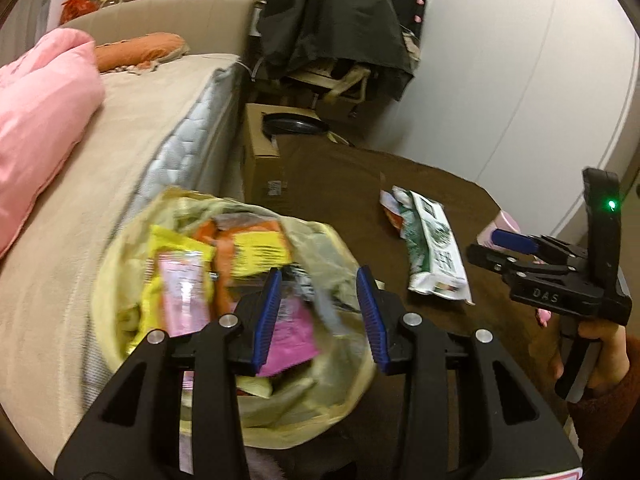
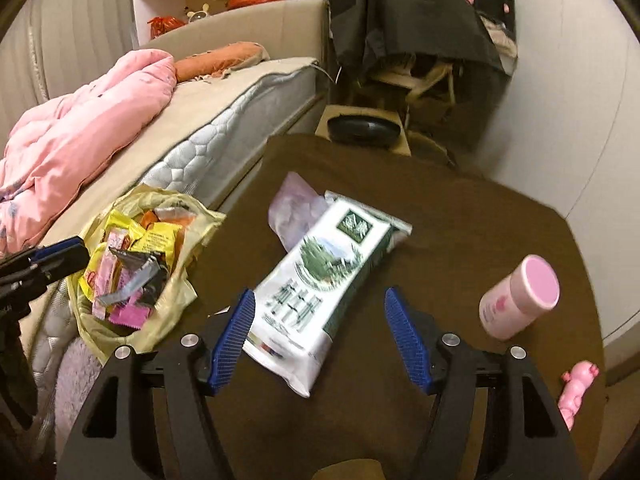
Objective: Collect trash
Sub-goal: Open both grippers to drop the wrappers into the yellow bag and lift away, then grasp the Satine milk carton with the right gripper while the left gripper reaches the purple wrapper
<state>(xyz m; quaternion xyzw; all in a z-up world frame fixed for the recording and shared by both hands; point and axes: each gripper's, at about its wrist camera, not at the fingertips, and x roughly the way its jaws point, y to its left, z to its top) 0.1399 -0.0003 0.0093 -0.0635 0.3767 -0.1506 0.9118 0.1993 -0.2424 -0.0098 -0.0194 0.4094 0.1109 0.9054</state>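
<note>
Wrapper (image 2: 320,280) lies beside pink bottle (image 2: 520,296), piglet toy (image 2: 578,386).

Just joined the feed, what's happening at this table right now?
A person is clearing trash off a brown table with two handheld tongs. The left tongs hang open over a yellow bag already stuffed with wrappers, gripping nothing. The right tongs stand open around the near end of a white-and-green package lying on the table, not yet gripped. A pink bottle lies to its right.
</note>
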